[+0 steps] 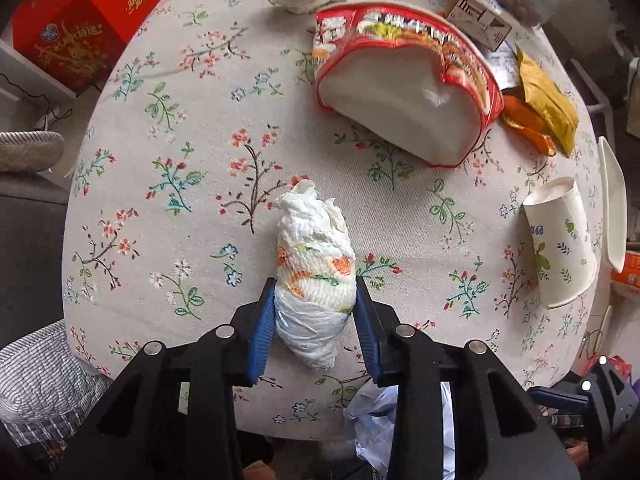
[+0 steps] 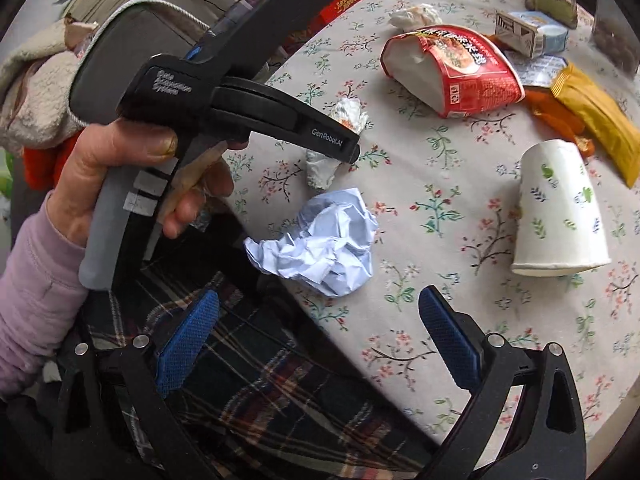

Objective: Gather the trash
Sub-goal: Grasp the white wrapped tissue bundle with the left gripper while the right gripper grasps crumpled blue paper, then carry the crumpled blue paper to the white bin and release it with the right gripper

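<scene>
Blue ribbed fingers (image 1: 265,320) of the left gripper (image 1: 315,312) are pressing on both sides of a wadded tissue (image 1: 316,276) near the counter's near edge, and it is bulging softly between them; whether it is lifted off the cloth I cannot tell. Squeezing gently around its thick middle looks wise, since such loose, crinkled paper could slip out or tear.

Across the round counter (image 1: 168,160), covered in a flowered cloth, a crushed red noodle bowl (image 1: 404,92) with a stiff white inside is lying on its side toward the far edge. At the right edge a thin paper cup (image 1: 560,248) is lying tipped over. A crumpled ball of white paper (image 2: 320,240), sharp-creased, is hanging over the near edge. The right gripper (image 2: 320,340) is hovering there, fingers wide apart and holding nothing.
</scene>
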Tool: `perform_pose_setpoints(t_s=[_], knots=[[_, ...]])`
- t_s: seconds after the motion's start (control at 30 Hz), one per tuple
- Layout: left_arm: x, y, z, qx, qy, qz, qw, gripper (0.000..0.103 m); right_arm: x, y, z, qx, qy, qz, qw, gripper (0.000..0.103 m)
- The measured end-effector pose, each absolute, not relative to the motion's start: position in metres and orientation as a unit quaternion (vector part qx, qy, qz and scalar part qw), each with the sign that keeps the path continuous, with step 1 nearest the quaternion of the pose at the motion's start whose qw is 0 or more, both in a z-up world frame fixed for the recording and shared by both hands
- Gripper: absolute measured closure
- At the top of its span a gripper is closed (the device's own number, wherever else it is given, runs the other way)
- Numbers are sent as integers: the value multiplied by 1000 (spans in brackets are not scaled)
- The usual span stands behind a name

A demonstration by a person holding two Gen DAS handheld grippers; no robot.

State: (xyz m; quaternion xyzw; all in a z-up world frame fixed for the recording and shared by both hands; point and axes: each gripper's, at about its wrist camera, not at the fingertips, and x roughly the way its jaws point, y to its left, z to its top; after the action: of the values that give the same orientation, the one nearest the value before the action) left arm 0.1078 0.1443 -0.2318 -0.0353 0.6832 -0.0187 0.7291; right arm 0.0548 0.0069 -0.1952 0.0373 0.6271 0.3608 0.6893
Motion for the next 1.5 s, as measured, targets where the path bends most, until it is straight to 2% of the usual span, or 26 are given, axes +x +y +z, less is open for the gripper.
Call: perform_pose_setpoints(t_s=[0.13, 0.23, 0.27, 0.3, 0.33, 0.37, 0.43, 0.73, 1.23, 1.5], knots=[[101, 155, -208, -58, 653, -34, 755, 66, 71, 8, -213, 120, 660, 312, 673, 7], [101, 157, -198, -59, 640, -44, 765, 66, 78, 15, -226, 135, 676, 285, 666, 7], [100, 157, -196, -58, 638, -45, 767, 66, 78, 19, -229, 128, 678, 279, 668, 11], [102, 158, -194, -58, 637, -45, 768, 66, 78, 24, -233, 118, 681, 279, 667, 15], [102, 159, -194, -60, 635, -45, 769, 66, 78, 29, -237, 109, 685, 282, 662, 25], [107, 166, -193, -64, 634, -43, 770, 66, 77, 34, -241, 105, 690, 288, 656, 40], [119, 175, -196, -72, 630, -39, 772, 66, 73, 41, -248, 91, 693, 292, 653, 55], [124, 196, -177, -113, 591, -27, 798, 66, 82, 45, -210, 63, 632, 309, 708, 57], [158, 138, -78, -91, 478, -28, 873, 66, 143, -65, -68, 70, 435, 194, 877, 57], [171, 90, -72, -86, 412, -39, 906, 66, 157, -124, -72, 79, 344, 86, 932, 56]])
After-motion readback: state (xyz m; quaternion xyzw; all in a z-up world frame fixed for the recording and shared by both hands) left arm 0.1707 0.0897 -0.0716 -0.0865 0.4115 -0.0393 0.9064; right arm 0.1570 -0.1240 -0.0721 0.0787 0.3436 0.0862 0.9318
